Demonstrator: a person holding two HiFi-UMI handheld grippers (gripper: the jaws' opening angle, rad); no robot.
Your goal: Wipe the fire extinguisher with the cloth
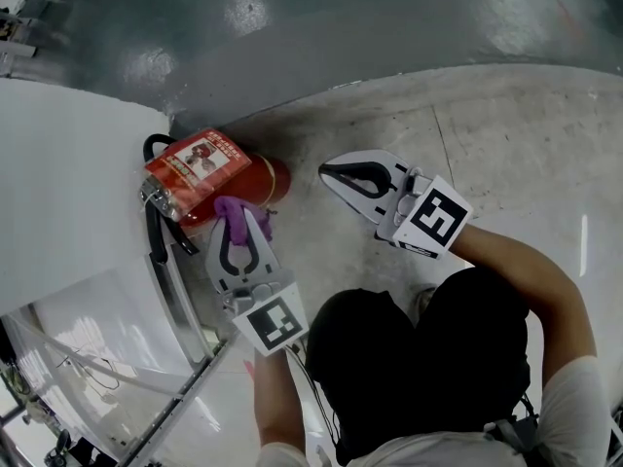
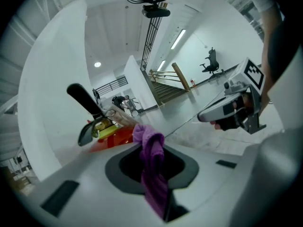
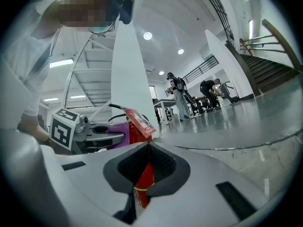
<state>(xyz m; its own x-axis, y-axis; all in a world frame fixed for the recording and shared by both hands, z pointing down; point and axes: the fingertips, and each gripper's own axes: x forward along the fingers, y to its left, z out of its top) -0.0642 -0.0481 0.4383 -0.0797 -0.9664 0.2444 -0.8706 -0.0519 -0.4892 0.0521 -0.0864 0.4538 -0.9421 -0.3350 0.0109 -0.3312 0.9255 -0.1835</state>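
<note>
On the bare concrete floor [image 1: 506,163], at the foot of a white panel [image 1: 68,193], the red fire extinguisher [image 1: 268,178] stands upright with a red instruction tag [image 1: 200,159] over its head. The left gripper [image 1: 241,222] has its jaws pinched on a purple cloth [image 1: 232,210]. A bunched end of the cloth projects past the tips and sits at the cylinder wall, though no view confirms actual contact. The right gripper [image 1: 329,173] is pressed together on nothing (the red seen through its jaw opening is the extinguisher beyond it). It hovers just beside the cylinder, on the side away from the panel.

Procedure, as judged: press the projecting wad flat against the cylinder, then draw it along the wall in overlapping passes, so that cloth — not the jaw tips — bears on the paint. Little fabric projects, so light pressure and short strokes are advisable. The extinguisher is free-standing and may tip or turn under side load; bracing it with the idle right gripper would likely help.

Obstructions: the panel blocks the far side of the cylinder. The tag, the black lever [image 2: 84,99] and the black hose [image 1: 148,147] crowd the head and could snag the cloth. A metal frame rail [image 1: 180,295] runs along the panel's base near the left gripper. Distant people [image 3: 179,92] and a staircase [image 2: 168,91] lie well apart from the work.
</note>
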